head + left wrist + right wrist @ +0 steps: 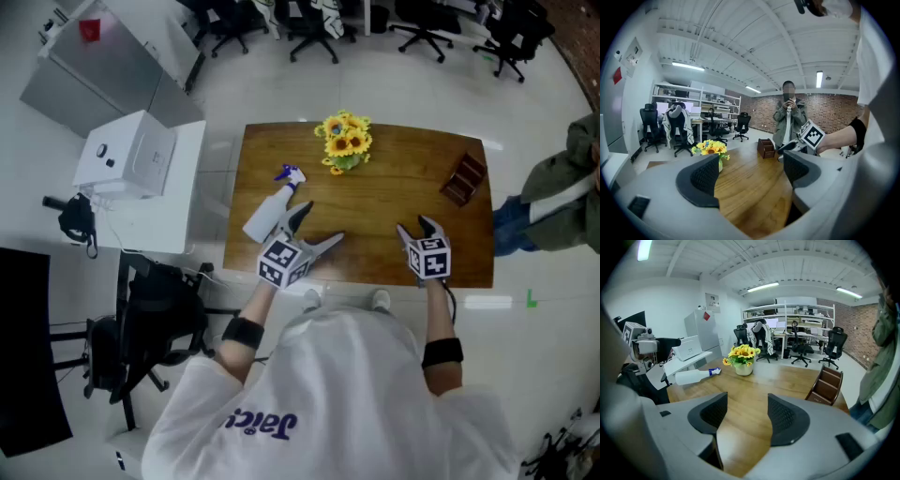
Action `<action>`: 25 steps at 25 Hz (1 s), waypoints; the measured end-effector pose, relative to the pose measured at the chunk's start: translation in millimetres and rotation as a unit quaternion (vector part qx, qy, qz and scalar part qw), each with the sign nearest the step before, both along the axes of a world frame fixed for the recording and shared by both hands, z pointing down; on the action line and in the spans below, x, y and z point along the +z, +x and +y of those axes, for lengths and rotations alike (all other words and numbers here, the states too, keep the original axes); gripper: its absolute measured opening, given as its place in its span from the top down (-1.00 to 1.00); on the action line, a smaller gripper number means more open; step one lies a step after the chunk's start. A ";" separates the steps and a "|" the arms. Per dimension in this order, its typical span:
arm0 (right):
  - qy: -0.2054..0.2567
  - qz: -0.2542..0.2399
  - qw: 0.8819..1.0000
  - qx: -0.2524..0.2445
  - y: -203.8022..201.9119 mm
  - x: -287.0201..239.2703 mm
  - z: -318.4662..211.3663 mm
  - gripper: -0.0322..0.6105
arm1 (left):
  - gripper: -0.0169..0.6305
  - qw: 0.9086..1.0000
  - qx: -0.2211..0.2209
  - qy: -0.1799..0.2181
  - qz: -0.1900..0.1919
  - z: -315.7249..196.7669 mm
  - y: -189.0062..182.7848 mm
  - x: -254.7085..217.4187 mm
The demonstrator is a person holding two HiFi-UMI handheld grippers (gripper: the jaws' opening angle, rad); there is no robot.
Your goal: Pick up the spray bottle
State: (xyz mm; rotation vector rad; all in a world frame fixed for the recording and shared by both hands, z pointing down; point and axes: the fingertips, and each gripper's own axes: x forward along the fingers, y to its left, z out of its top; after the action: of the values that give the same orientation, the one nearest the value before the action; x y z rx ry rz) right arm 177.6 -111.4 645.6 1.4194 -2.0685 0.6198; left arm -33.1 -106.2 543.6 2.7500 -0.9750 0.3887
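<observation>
The spray bottle point(270, 211), white with a blue nozzle, lies on its side on the left part of the wooden table point(394, 187). In the right gripper view the bottle point(691, 376) lies at the far left. My left gripper point(321, 223) hovers just right of the bottle, jaws wide open and empty, one finger close beside it. Its own view shows open jaws point(751, 176) over bare wood and no bottle. My right gripper point(415, 225) is open and empty over the table's front right point(747, 416).
A vase of sunflowers point(344, 141) stands at the table's back middle and a brown wooden holder point(464, 178) at the back right. A person point(562, 187) stands past the right edge. A white cabinet point(141, 155) and a black chair point(150, 319) are left of the table.
</observation>
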 end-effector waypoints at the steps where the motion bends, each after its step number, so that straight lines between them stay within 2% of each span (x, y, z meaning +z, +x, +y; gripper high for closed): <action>1: 0.006 -0.002 1.000 -0.005 -4.2 -1.9 -3.0 0.05 | -0.41 1.000 -0.001 -0.005 -0.002 -1.0 -3.2 1.1; 7: 0.021 -0.006 0.999 -0.029 -29.3 -12.1 -15.8 0.05 | -0.41 0.999 -0.021 -0.021 -0.018 -12.0 -29.1 12.1; 13: 0.027 -0.011 0.998 -0.061 -58.7 -19.8 -25.1 0.05 | -0.41 0.996 -0.043 -0.048 -0.063 -29.3 -66.1 37.6; 25: 0.022 -0.015 0.996 -0.090 -104.3 -21.5 -39.2 0.05 | -0.41 0.981 -0.034 -0.118 -0.148 -86.5 -121.3 97.9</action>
State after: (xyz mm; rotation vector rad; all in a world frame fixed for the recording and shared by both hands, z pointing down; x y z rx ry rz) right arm 73.3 -150.6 624.0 1.2354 -2.2149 0.5272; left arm -154.4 -192.7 641.5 2.4819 -1.0112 0.8630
